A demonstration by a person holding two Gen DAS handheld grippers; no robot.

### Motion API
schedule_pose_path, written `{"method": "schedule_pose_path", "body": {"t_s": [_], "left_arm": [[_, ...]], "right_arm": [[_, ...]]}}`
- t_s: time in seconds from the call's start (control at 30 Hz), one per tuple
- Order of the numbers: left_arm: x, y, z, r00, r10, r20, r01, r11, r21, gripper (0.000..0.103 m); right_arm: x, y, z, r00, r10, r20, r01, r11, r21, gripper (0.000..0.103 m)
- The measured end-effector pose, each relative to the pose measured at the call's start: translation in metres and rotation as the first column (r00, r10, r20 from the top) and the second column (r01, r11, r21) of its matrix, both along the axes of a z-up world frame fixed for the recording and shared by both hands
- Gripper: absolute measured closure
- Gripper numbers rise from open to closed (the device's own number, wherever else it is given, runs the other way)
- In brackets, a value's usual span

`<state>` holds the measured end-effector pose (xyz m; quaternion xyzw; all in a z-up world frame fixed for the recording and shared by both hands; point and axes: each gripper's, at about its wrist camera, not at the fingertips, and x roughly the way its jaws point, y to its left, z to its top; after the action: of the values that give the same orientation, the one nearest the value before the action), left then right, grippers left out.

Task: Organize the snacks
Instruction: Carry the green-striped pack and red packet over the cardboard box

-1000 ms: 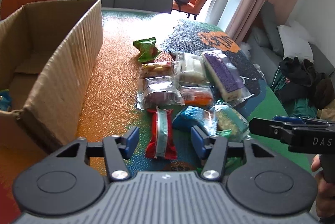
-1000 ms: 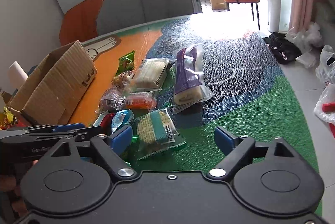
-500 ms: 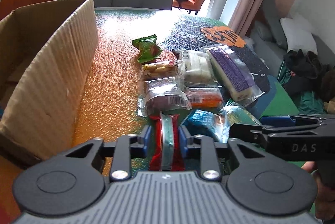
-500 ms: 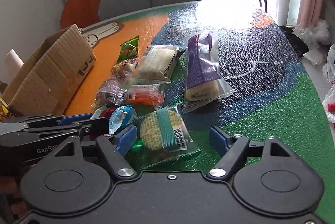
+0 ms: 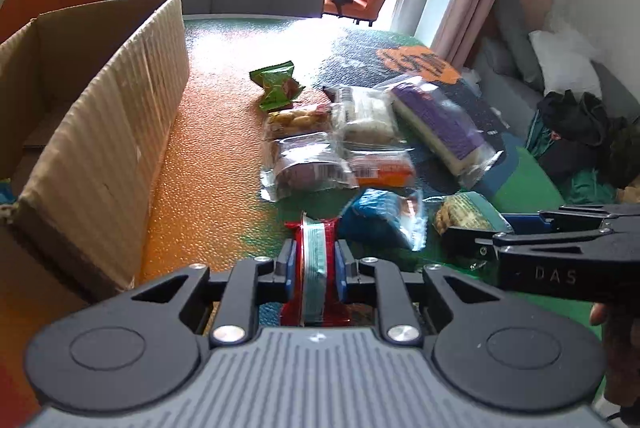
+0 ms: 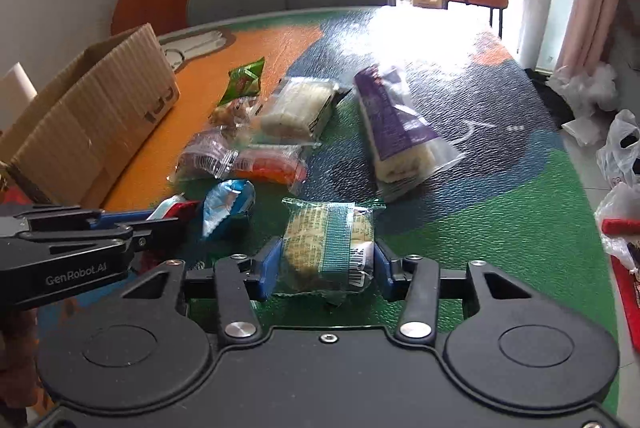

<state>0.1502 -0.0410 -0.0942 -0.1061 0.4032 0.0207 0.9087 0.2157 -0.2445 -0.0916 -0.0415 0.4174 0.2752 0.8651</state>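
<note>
My left gripper (image 5: 312, 260) is shut on a red snack packet (image 5: 316, 240) with a pale teal stripe, squeezing it narrow just above the table (image 5: 208, 156). The jaws of my right gripper (image 6: 326, 260) are closing on a clear cracker packet (image 6: 328, 228) with a green band. Both blue pads (image 6: 270, 264) touch its sides. More snacks lie in a loose heap ahead: a blue packet (image 6: 228, 204), an orange one (image 6: 268, 166), a long purple-labelled one (image 6: 396, 124) and a green one (image 6: 244, 80).
An open cardboard box (image 5: 100, 132) stands on the left of the table, its near wall close to my left gripper. Grey and orange chairs stand behind the far edge. Bags and clothes lie on the floor to the right.
My left gripper's jaws closed around the red packet and now pinch it tight. My right gripper slid forward over the cracker packet and its jaws narrowed onto it.
</note>
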Motion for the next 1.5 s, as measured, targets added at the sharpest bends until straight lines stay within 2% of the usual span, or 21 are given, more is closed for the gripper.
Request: {"method": "schedule_pose_path", "body": {"t_s": [0.57, 1.5], "left_arm": [[-0.037, 0.005, 0.047, 0.995, 0.006, 0.103, -0.008, 1.0, 0.017, 0.084], [-0.073, 0.057, 0.105, 0.969, 0.079, 0.233, -0.093, 0.994, 0.05, 0.084]], "right_arm": [[-0.029, 0.001, 0.039, 0.997, 0.002, 0.072, -0.006, 0.998, 0.064, 0.058], [-0.048, 0.058, 0.091, 0.98, 0.066, 0.186, -0.091, 0.988, 0.128, 0.058]]}}
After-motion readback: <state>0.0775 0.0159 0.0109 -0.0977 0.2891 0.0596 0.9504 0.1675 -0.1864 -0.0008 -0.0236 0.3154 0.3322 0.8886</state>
